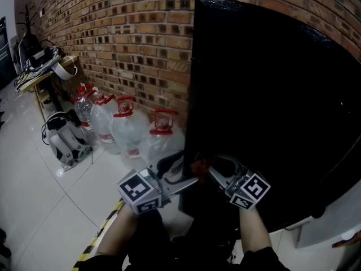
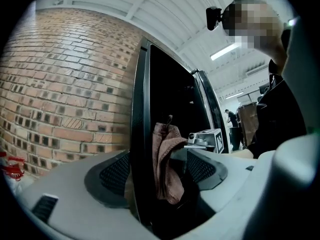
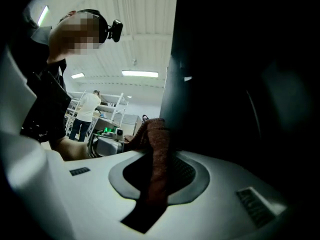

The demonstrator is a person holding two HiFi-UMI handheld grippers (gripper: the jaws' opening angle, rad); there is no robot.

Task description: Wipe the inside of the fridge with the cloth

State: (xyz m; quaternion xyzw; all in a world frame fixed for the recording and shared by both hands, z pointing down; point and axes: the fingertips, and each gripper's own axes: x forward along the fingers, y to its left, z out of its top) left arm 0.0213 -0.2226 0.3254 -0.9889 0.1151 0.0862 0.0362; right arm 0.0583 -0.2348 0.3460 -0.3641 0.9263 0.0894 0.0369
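A: What stands straight ahead?

B: The black fridge [image 1: 271, 95] fills the right half, and its dark front bars the way. Its left edge stands between the wide-apart jaws of the left gripper [image 1: 183, 173].

A: And beside that edge?

B: Crowded. The right gripper [image 1: 213, 171], clamped on the cloth [image 2: 167, 159], sits just right of it. On the left, water bottles [image 1: 127, 131] stand along the brick wall [image 1: 113, 33], near the fridge's side. Farther left the tiled floor [image 1: 34, 196] gives free passage, up to a cluttered table [image 1: 39, 82].

Water jugs [image 1: 130, 131] against the brick wall [image 1: 124, 33], left of the fridge [image 1: 271, 106]; cloth [image 2: 167, 159] seemingly at its edge
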